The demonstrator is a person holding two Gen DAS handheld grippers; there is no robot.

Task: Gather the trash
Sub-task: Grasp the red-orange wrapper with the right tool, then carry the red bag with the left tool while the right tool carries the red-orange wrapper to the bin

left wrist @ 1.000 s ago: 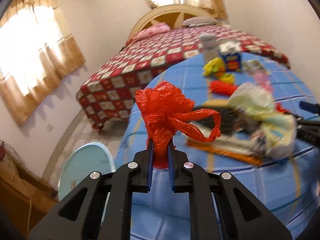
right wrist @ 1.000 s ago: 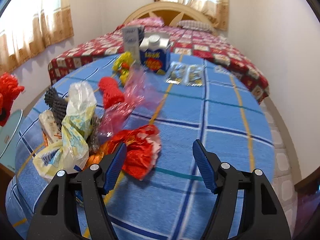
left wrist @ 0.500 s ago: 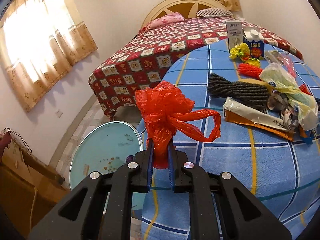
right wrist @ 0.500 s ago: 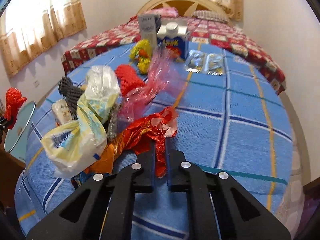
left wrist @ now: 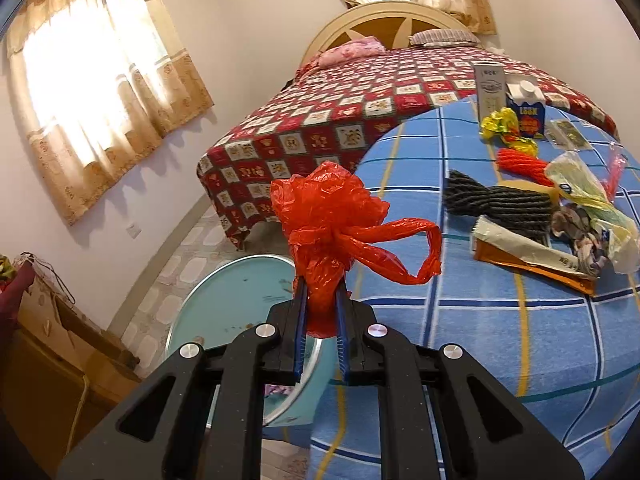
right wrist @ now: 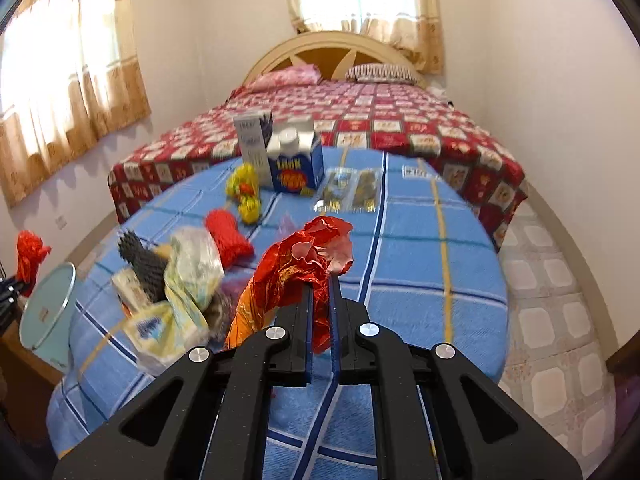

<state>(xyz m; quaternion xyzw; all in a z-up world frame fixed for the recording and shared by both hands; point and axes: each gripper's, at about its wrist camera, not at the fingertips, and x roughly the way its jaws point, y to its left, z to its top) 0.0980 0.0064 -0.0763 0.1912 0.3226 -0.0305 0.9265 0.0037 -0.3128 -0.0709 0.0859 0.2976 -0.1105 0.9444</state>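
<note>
My left gripper [left wrist: 320, 284] is shut on a crumpled red plastic bag [left wrist: 332, 216] and holds it in the air beside the table, above a round pale-blue bin [left wrist: 240, 312]. The bag also shows far left in the right wrist view [right wrist: 30, 252]. My right gripper [right wrist: 321, 280] is shut on a red and orange foil wrapper [right wrist: 296, 268], lifted above the blue checked tablecloth [right wrist: 420, 280]. More trash lies on the table: a yellow-white plastic bag [right wrist: 188, 280], a grey mesh sleeve [left wrist: 496, 200], a red mesh sleeve [right wrist: 226, 232] and a yellow wrapper [right wrist: 244, 192].
A blue carton [right wrist: 296, 160] and a grey box [right wrist: 252, 140] stand at the table's far edge, with clear packets [right wrist: 352, 192] beside them. A bed with a red patterned cover [right wrist: 360, 116] lies behind. A cardboard box [left wrist: 48, 344] stands left of the bin.
My right gripper has closed on the foil wrapper and lifted it off the table. My left gripper has carried the red bag leftward, off the table and over the bin.
</note>
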